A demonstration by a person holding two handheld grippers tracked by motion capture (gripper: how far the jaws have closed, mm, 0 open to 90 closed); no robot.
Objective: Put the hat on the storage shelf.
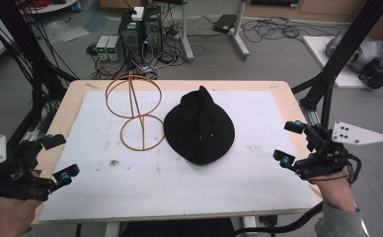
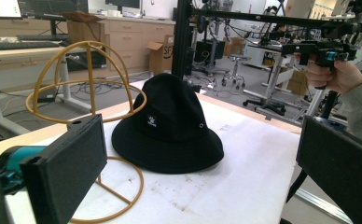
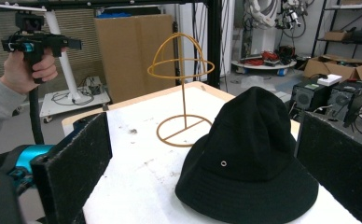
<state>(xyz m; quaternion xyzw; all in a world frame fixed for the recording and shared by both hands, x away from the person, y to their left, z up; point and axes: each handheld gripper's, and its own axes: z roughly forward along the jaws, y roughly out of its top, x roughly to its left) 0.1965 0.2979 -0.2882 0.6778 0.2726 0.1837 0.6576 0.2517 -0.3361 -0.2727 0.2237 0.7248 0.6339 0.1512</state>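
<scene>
In the high view, a black bucket hat [image 1: 199, 127] is seen lying brim-down near the middle of the white sheet [image 1: 179, 182] that covers the table [image 1: 273, 85]. Just beside the hat, at its 9 o'clock, a yellow wire hat stand [image 1: 134, 111] is set, its ring base close to the brim. The left gripper [image 1: 60, 157] is held at the 8 o'clock edge of the table and the right gripper [image 1: 289, 143] at the 3 o'clock edge; both are spread wide, with nothing between the jaws, well apart from the hat.

In the left gripper view, a small white logo and a metal eyelet are shown on the crown of the hat [image 2: 169, 126], details hidden from above. The stand's dome [image 2: 87, 77] rises at 10 o'clock behind it, and the right gripper is made out at 2 o'clock.

In the right gripper view, 1 eyelet is shown on the hat [image 3: 247, 163], and the stand [image 3: 183, 100] is seen upright on its thin stem at 11 o'clock. The left gripper is gripped by a hand [image 3: 27, 70] at 10 o'clock.
</scene>
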